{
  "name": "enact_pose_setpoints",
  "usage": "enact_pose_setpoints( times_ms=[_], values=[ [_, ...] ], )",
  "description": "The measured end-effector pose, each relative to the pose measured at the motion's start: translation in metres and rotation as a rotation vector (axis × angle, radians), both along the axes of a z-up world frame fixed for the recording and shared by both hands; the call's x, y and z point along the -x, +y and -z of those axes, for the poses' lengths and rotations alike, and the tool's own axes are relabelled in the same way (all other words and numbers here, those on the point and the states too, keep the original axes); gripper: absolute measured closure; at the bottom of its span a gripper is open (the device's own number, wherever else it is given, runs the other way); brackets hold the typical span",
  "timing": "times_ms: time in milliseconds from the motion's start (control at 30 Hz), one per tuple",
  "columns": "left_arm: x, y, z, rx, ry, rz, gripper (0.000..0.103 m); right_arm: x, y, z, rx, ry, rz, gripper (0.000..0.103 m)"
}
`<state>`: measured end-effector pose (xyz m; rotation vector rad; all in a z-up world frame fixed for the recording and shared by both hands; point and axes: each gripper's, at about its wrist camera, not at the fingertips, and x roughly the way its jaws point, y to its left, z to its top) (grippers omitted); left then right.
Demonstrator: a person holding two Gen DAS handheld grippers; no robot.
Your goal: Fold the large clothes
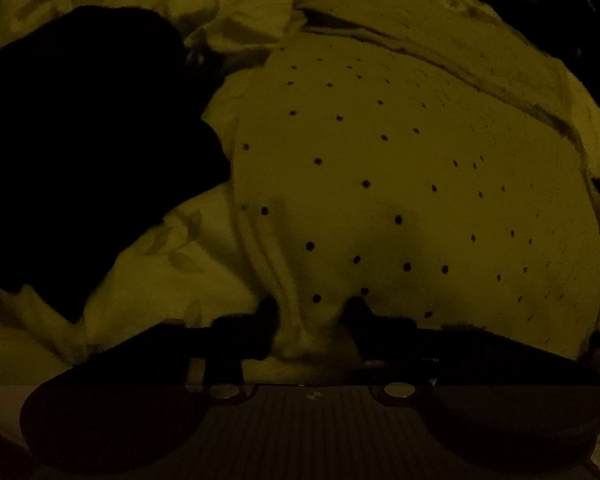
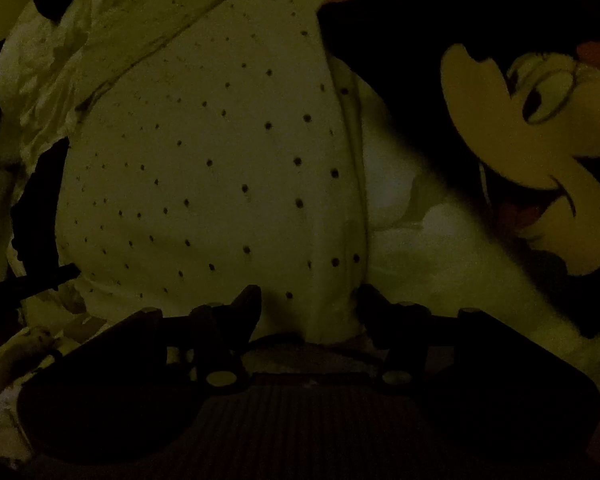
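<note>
1. The dotted garment lies spread on a leaf-print bedsheet, fairly flat, its near edge under both grippers. A black cloth lies beside it on one side; a cartoon-mouse cushion sits close on the other.
2. The left gripper points steeply down at the near edge. A raised ridge of fabric stands between its jaws, which are part-way in; in this dim light I cannot tell whether the pads already press on it.
3. The right gripper stands the same way at the garment's other near corner, by the side seam. Cloth bulges between its jaws, yet contact is likewise unclear.
4. Judged step: pinching both near corners before lifting for a fold.
5. To do it well, close each pair fully on the ridge, taking every layer of the garment but none of the bedsheet beneath.
6. Grip at matching points along the hem, so the fold line runs straight.
7. Lift both sides together, keeping the edge taut and clear of the black cloth and cushion.
</note>
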<state>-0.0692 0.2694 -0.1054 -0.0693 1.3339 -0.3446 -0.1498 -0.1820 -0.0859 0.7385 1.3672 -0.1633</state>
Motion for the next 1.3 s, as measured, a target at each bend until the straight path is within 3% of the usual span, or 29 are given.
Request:
enact_pose_setpoints(
  times_ms=[67, 167, 300, 367, 400, 567, 700, 867, 1067, 1300],
  values=[
    [-0.001, 0.005, 0.000, 0.007, 0.003, 0.009, 0.031, 0.004, 0.000, -0.002, 0.012, 0.005, 0.004, 0.053],
    [-0.003, 0.011, -0.002, 0.036, 0.005, 0.010, 0.041, 0.011, -0.005, -0.003, 0.029, 0.014, 0.058, 0.055],
    [-0.002, 0.012, -0.003, 0.045, 0.005, 0.017, 0.046, 0.010, -0.008, 0.008, 0.002, 0.060, 0.085, 0.058],
    [-0.002, 0.012, -0.006, 0.047, 0.002, 0.022, 0.049, 0.005, -0.004, 0.011, -0.007, 0.073, 0.067, 0.074],
    [-0.003, 0.013, -0.008, 0.050, 0.002, 0.024, 0.049, 0.002, -0.002, 0.012, -0.026, 0.071, 0.062, 0.087],
    [-0.008, 0.018, -0.020, 0.071, 0.007, 0.012, 0.051, -0.003, -0.003, 0.003, -0.052, 0.062, 0.055, 0.090],
    [-0.022, 0.017, -0.041, 0.132, -0.023, -0.018, 0.051, -0.011, -0.011, -0.015, -0.117, -0.001, 0.105, 0.091],
    [-0.067, 0.001, -0.065, 0.201, -0.093, -0.052, 0.051, -0.049, -0.029, -0.048, -0.210, -0.139, 0.200, 0.091],
    [-0.146, -0.020, -0.078, 0.260, -0.133, -0.101, 0.051, -0.107, -0.066, -0.061, -0.294, -0.260, 0.347, 0.091],
    [-0.243, -0.029, -0.064, 0.398, -0.014, -0.212, 0.051, -0.186, -0.116, -0.055, -0.304, -0.333, 0.484, 0.091]
  ],
)
